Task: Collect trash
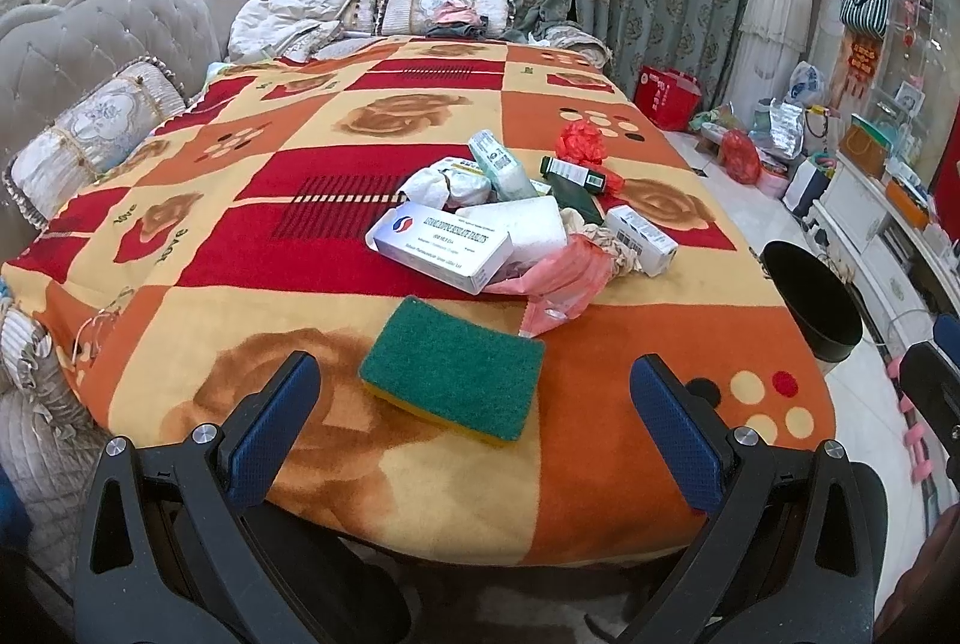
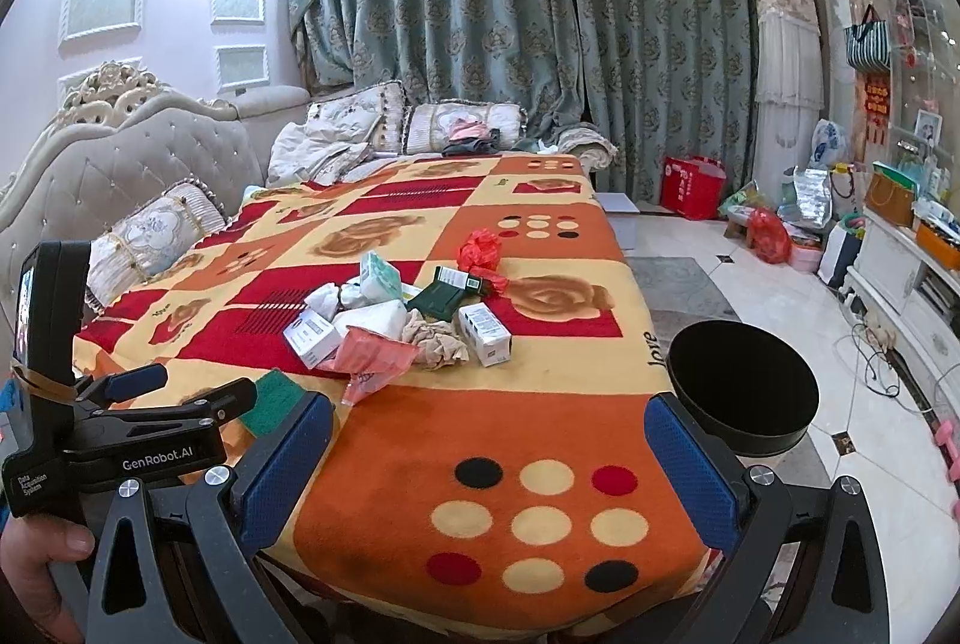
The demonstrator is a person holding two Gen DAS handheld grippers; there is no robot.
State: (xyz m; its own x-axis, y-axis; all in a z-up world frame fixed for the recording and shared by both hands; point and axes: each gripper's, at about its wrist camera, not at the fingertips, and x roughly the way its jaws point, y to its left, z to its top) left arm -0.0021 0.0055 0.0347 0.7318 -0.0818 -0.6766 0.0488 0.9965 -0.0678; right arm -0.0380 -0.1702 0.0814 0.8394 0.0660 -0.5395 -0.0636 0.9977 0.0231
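Trash pile [image 1: 516,218], blanket [image 1: 252,218] centre: cartons, crumpled paper, plastic bags; likely light, crushable. Sponge [image 1: 453,383] nearest: soft, pinch across edges. Black bin [image 2: 743,395] beside table. Left gripper [image 1: 474,422], right gripper [image 2: 489,464]: jaws wide, empty.

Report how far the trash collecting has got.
Nothing looks done: what shows of the black bin beside the table is bare, though its bottom is hidden. Nothing is in hand; the left gripper and right gripper both have open, bare jaws. All of it is left: the green sponge, white boxes, pink bag, red bag and crumpled paper on the blanket.
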